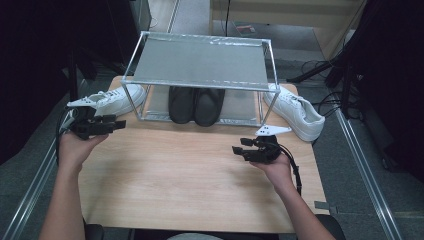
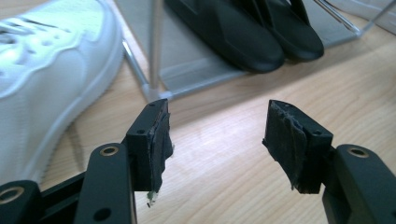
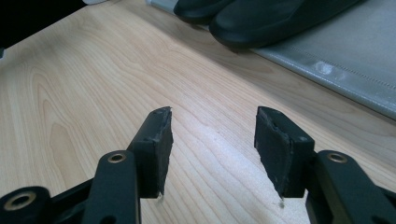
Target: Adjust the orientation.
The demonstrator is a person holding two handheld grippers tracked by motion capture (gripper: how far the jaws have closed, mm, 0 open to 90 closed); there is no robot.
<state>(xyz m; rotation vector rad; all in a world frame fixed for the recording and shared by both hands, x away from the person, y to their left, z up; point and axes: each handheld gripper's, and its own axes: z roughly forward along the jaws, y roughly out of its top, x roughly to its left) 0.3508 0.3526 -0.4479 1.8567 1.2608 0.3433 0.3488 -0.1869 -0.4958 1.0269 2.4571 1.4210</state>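
A two-tier metal shoe rack [image 1: 200, 60] stands at the back of the wooden table [image 1: 190, 170]. A pair of black shoes [image 1: 195, 104] rests on its bottom shelf. One white sneaker [image 1: 107, 99] lies left of the rack, another white sneaker [image 1: 295, 111] lies to its right. My left gripper [image 1: 120, 125] hovers open just in front of the left sneaker [image 2: 42, 70], nothing between its jaws. My right gripper [image 1: 239, 150] is open and empty over the table's right half, pointing left. The black shoes [image 3: 252, 16] lie ahead of it.
The rack's leg [image 2: 154, 46] and lower shelf edge sit close ahead of my left gripper. The table's front half is bare wood. Dark stands and cables line the floor on both sides, with a metal rail [image 1: 365, 170] along the right.
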